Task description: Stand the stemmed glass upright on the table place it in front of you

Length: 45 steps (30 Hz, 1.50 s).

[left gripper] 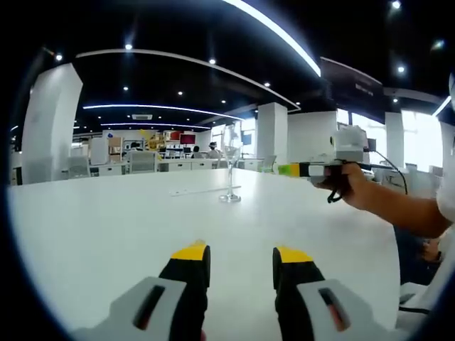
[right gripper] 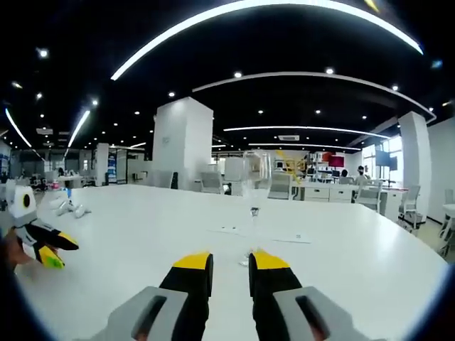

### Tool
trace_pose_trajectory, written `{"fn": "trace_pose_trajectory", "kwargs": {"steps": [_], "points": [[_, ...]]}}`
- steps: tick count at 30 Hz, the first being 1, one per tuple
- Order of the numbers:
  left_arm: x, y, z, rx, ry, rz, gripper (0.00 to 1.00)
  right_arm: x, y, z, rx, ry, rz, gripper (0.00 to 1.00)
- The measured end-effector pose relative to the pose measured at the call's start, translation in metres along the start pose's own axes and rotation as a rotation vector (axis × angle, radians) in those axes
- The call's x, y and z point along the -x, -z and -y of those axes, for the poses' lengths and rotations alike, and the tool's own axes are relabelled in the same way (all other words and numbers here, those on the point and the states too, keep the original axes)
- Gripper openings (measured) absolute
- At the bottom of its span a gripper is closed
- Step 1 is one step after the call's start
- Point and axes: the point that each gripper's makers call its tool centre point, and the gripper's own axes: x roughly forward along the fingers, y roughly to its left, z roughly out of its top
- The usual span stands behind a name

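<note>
Already the stemmed glass (left gripper: 231, 174) stands upright on the tabletop (left gripper: 106, 227); both tongs (left gripper: 242, 266) (right gripper: 229, 273), spread and empty, flank it, presumably released.

Open-plan office: desks (left gripper: 121, 169), chairs (right gripper: 210, 182), pillars (right gripper: 182, 142), ceiling light strips (right gripper: 263, 8).

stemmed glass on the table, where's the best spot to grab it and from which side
Probably the stem. The stemmed glass stands upright on the white table, a thin stem between flat foot and wide bowl. Come in level from the side, jaws either side of the stem, just under the bowl. The right gripper faces it, its jaws parted about the stem's line; the left gripper sits farther back.
</note>
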Motion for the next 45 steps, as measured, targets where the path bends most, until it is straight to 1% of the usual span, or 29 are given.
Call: {"fn": "trace_pose_trajectory", "kwargs": {"steps": [4, 6, 8, 12, 14, 19, 21, 22, 23, 24, 25, 26, 27, 29, 31, 33, 36, 38, 40, 42, 45], "points": [[0.000, 0.000, 0.002, -0.007, -0.002, -0.004, 0.35, 0.025, 0.002, -0.009, 0.014, -0.007, -0.003, 0.24], [-0.001, 0.001, 0.005, -0.009, 0.004, -0.006, 0.35, 0.042, 0.008, -0.014, 0.030, -0.008, -0.017, 0.24], [-0.002, 0.002, 0.006, -0.015, 0.006, -0.008, 0.35, 0.055, 0.011, -0.017, 0.027, -0.009, -0.015, 0.24], [-0.003, 0.003, 0.009, -0.010, 0.013, -0.006, 0.35, 0.072, 0.017, -0.021, 0.002, -0.005, -0.006, 0.24], [-0.003, 0.003, 0.011, -0.013, 0.015, -0.007, 0.35, 0.078, 0.019, -0.023, 0.005, -0.003, 0.002, 0.24], [-0.007, 0.003, 0.018, -0.023, 0.027, -0.010, 0.35, 0.080, 0.031, -0.021, -0.022, -0.001, 0.001, 0.24], [-0.008, 0.003, 0.020, -0.025, 0.033, -0.004, 0.35, 0.082, 0.039, -0.023, -0.032, -0.007, 0.020, 0.24], [-0.008, 0.003, 0.021, -0.020, 0.035, 0.003, 0.34, 0.083, 0.043, -0.023, -0.039, -0.011, 0.026, 0.24], [-0.009, 0.001, 0.022, -0.017, 0.037, 0.035, 0.34, 0.082, 0.047, -0.024, -0.057, -0.025, 0.032, 0.23], [-0.009, 0.001, 0.022, -0.015, 0.038, 0.049, 0.33, 0.083, 0.050, -0.025, -0.070, -0.031, 0.036, 0.23], [-0.009, 0.002, 0.022, -0.014, 0.036, 0.050, 0.33, 0.083, 0.053, -0.027, -0.104, -0.039, 0.019, 0.23], [-0.009, 0.004, 0.021, -0.016, 0.034, 0.057, 0.33, 0.083, 0.049, -0.027, -0.080, -0.049, 0.023, 0.23], [-0.009, 0.005, 0.021, -0.019, 0.030, 0.063, 0.33, 0.084, 0.041, -0.025, -0.079, -0.036, 0.069, 0.23], [-0.008, 0.008, 0.018, -0.025, 0.015, 0.060, 0.33, 0.084, 0.043, -0.025, -0.079, -0.042, 0.063, 0.23], [-0.008, 0.008, 0.015, -0.035, 0.004, 0.062, 0.32, 0.083, 0.048, -0.025, -0.079, -0.049, 0.050, 0.23], [-0.008, 0.008, 0.011, -0.026, -0.007, 0.063, 0.32, 0.084, 0.054, -0.023, -0.085, -0.046, 0.025, 0.23], [-0.010, 0.010, 0.008, -0.033, -0.015, 0.058, 0.32, 0.084, 0.053, -0.020, -0.110, -0.045, 0.035, 0.23], [-0.013, 0.013, 0.007, -0.036, -0.010, 0.038, 0.32, 0.085, 0.052, -0.019, -0.128, -0.055, 0.041, 0.23], [-0.016, 0.018, 0.010, -0.059, -0.008, 0.011, 0.32, 0.084, 0.055, -0.019, -0.154, -0.069, 0.036, 0.23], [-0.017, 0.020, 0.014, -0.082, 0.001, -0.004, 0.32, 0.083, 0.056, -0.019, -0.168, -0.080, 0.033, 0.23], [-0.018, 0.022, 0.015, -0.097, 0.003, -0.014, 0.32, 0.084, 0.054, -0.019, -0.180, -0.083, 0.040, 0.23]]}}
